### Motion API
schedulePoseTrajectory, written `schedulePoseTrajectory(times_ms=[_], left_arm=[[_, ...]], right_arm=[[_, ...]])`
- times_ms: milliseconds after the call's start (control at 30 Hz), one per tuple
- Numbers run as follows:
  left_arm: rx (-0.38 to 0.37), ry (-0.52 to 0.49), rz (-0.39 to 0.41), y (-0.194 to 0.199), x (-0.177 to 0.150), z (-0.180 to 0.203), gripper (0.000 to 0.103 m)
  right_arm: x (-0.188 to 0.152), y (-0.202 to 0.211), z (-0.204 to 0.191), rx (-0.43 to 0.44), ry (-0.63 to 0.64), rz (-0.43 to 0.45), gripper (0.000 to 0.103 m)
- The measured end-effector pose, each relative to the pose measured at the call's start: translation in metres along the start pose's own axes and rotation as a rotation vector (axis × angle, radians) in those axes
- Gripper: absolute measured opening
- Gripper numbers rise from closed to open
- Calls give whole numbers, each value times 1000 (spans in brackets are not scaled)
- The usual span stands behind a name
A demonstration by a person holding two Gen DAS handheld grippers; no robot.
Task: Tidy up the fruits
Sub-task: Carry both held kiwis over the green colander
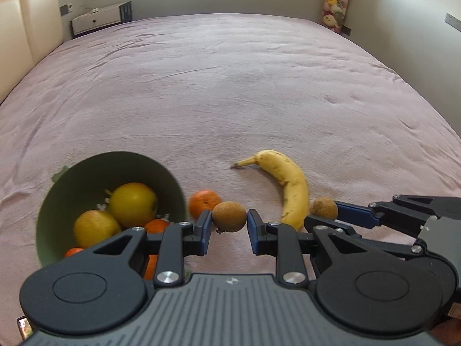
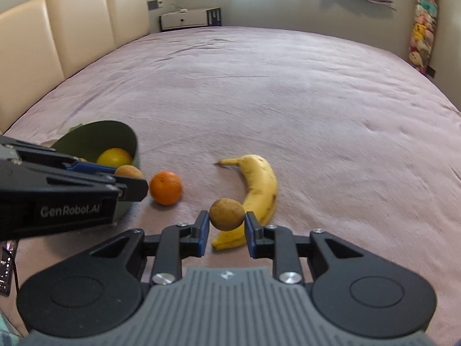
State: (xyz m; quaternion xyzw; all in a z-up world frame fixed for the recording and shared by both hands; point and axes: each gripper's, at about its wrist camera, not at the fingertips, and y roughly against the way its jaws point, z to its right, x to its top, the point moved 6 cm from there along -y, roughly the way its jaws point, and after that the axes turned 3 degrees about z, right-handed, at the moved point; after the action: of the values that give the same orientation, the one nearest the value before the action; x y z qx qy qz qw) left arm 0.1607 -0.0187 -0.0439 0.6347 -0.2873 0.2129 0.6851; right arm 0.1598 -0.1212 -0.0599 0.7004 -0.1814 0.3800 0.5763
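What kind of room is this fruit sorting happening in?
Most likely a bedroom: the fruit lies on a wide bed with a padded headboard, a low bedside cabinet behind, and plush toys hanging in the corner.

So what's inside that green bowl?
The green bowl holds two yellow fruits and some oranges. The left gripper covers its near side, so any more cannot be seen.

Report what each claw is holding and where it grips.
Left claw pinches one brown kiwi across its middle. Right claw pinches another kiwi by its sides.
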Motion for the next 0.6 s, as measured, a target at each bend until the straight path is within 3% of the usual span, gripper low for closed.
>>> schedulePoseTrajectory(times_ms=[267,600], left_arm=[[90,95,-6,12,9,-53,29],[110,244,5,19,15,-111,29]], right_arm=[[24,0,-38,62,57,22,23],[59,-15,-101,144,228,43,23]])
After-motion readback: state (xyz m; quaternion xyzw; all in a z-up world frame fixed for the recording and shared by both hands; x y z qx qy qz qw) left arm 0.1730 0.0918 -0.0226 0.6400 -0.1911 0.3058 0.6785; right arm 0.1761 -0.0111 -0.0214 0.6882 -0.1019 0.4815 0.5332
